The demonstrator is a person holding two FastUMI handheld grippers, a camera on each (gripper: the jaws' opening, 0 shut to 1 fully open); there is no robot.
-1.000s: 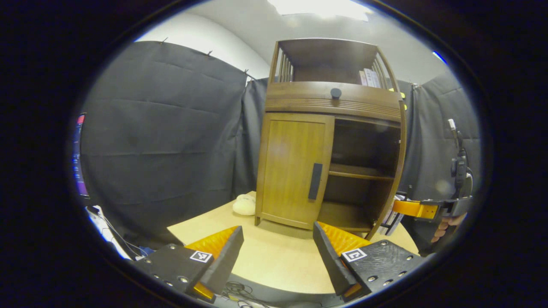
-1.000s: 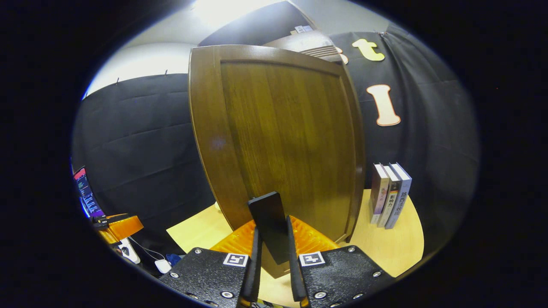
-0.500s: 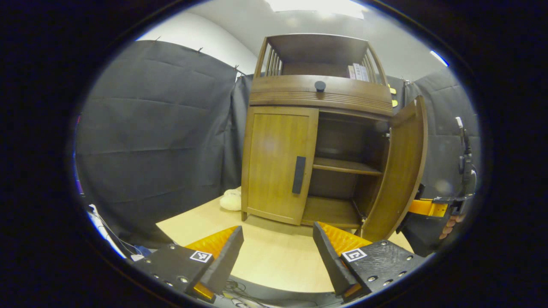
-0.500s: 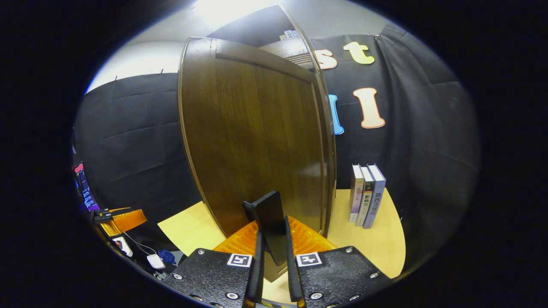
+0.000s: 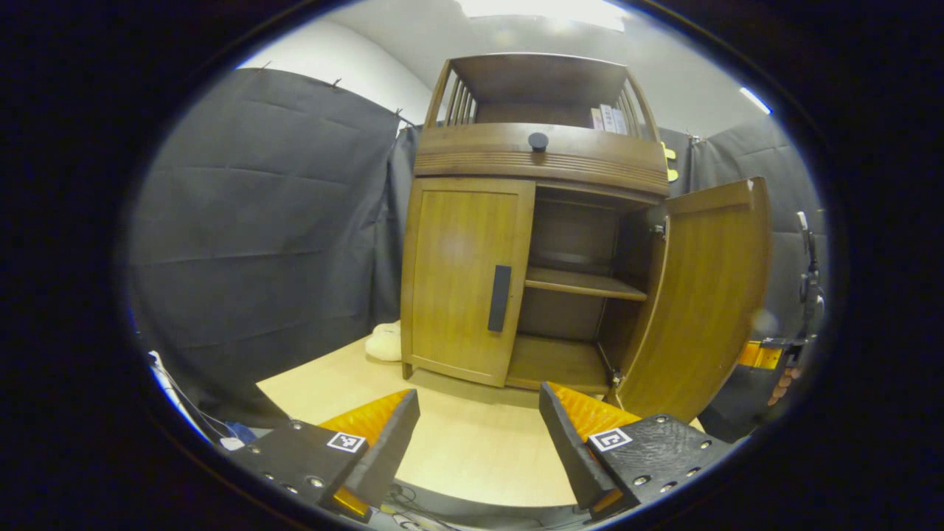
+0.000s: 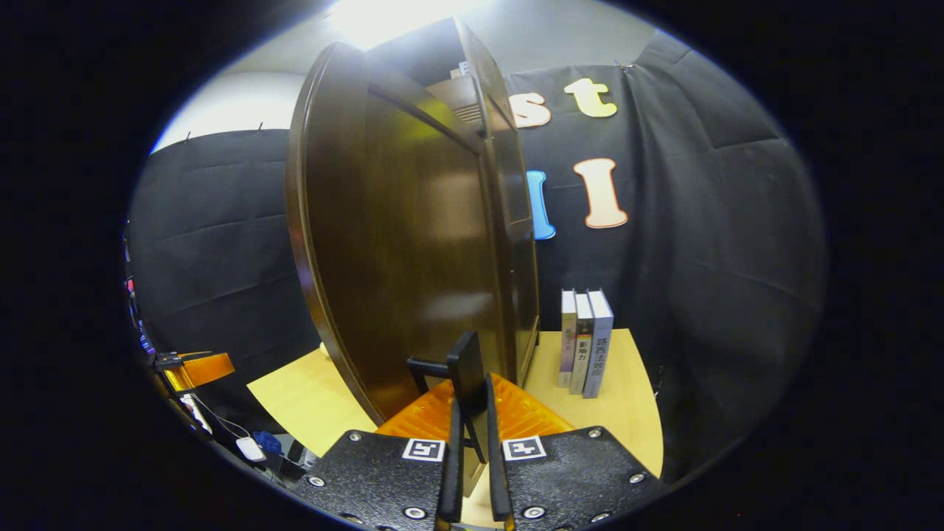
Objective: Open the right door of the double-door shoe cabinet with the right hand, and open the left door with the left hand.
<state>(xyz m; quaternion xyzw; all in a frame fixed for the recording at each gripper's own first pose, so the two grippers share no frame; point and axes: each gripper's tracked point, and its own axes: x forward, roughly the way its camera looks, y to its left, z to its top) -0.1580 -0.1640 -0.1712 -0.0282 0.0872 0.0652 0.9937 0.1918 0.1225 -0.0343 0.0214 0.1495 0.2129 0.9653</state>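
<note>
Black cloth walls [image 5: 265, 221], pale wood tabletop [image 5: 472, 450], ceiling light [image 5: 546, 9] overhead.

One shoe cabinet [image 5: 542, 158]. Two doors: left door [image 5: 459, 276] closed, right door [image 5: 700, 295] swung open. Two door handles: one on left door [image 5: 499, 298], one on right door [image 6: 468, 369]. One round knob [image 5: 538, 140] on drawer front. One inner shelf [image 5: 582, 283] between two compartments. Three books [image 6: 584, 341] standing on table [image 6: 627, 398] beside cabinet; a few more books [image 5: 608, 118] in top rack, count unclear. One pale soft object [image 5: 385, 343] left of cabinet. Two grippers: left gripper [image 5: 479, 420], right gripper [image 6: 472, 420].
</note>
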